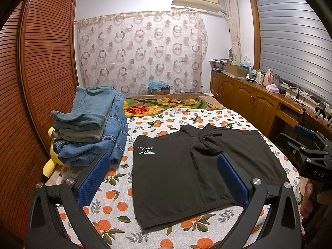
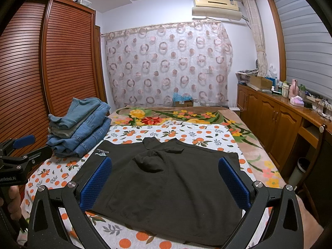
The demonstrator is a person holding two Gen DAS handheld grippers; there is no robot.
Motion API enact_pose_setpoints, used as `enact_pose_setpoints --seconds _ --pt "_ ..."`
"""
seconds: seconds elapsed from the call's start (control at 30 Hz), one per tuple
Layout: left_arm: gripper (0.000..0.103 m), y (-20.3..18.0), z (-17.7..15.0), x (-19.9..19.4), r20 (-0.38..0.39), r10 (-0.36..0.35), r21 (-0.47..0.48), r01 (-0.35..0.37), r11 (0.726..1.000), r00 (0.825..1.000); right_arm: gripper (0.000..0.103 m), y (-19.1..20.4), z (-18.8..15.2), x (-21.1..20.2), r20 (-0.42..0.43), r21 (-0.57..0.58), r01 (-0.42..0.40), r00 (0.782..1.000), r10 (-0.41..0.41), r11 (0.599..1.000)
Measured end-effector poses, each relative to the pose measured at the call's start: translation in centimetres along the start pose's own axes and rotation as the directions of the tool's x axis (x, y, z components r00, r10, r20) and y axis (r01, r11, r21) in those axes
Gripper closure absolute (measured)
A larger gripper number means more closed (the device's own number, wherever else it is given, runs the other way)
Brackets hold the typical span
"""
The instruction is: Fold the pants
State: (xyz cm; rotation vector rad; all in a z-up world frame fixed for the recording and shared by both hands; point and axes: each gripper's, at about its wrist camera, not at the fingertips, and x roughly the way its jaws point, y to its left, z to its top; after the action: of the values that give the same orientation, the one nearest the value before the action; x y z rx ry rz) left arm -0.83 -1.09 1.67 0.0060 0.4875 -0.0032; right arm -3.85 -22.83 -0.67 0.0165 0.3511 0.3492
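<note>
I'm standing in a home bedroom. A bed (image 2: 186, 133), louvered wardrobe (image 2: 51, 62) and wall air conditioner (image 2: 216, 7) are filling it.

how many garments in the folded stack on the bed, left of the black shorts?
About 4 in the folded stack: blue-grey piece on top, grey-olive under it, two denim layers below. More may be hidden. Black shorts lie apart.

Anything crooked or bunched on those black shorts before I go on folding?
Yes: the black shorts lie mostly flat, but the fabric at their far middle is bunched and twisted. Nothing looks damaged.
</note>
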Motion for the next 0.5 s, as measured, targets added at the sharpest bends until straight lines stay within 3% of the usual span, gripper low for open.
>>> enact_pose_setpoints --seconds 0.5 --pt "0.0 -0.71 0.3 -0.01 -0.031 -0.007 -0.001 0.007 1.0 1.0 0.001 -0.03 -0.23 0.39 -0.019 -0.001 0.001 1.0 -0.001 1.0"
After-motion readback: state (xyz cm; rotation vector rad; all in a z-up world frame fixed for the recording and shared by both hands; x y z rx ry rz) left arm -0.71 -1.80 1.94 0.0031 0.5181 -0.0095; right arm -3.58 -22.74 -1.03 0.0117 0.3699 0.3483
